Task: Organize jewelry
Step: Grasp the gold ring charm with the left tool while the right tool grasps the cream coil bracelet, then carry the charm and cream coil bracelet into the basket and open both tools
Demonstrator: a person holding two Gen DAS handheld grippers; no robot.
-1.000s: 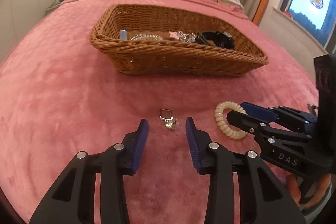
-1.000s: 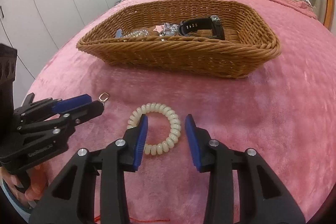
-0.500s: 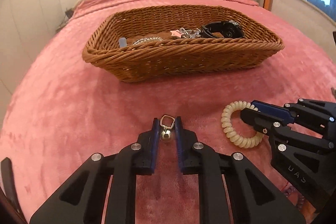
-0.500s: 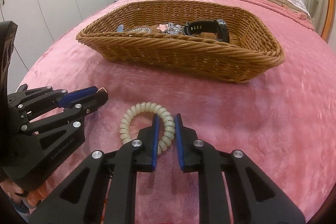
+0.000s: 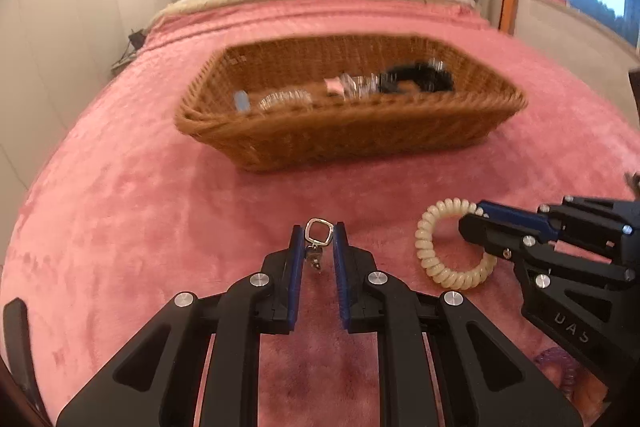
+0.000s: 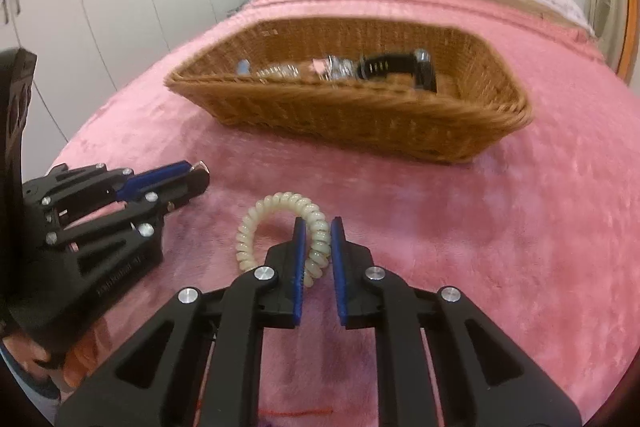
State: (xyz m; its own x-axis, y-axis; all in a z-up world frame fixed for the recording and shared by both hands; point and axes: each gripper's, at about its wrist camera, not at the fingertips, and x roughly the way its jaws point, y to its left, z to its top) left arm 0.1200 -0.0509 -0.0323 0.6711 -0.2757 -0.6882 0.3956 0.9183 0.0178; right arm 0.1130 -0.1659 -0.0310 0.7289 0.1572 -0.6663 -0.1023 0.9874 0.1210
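Presently, a small silver charm (image 5: 318, 237) is pinched between the blue pads of the left tool (image 5: 318, 241), its square loop standing up past the tips, just above the pink bedspread (image 5: 140, 227). The left tool was closed onto it within the last second. A cream spiral bracelet (image 6: 280, 227) is gripped on its right side by the right tool (image 6: 318, 239), which is narrowed to nearly shut; the remaining coil is seen lying on the bedspread. A wicker basket (image 6: 360, 119) is noted beyond both, holding a black watch (image 6: 400, 67) and blurred jewelry.
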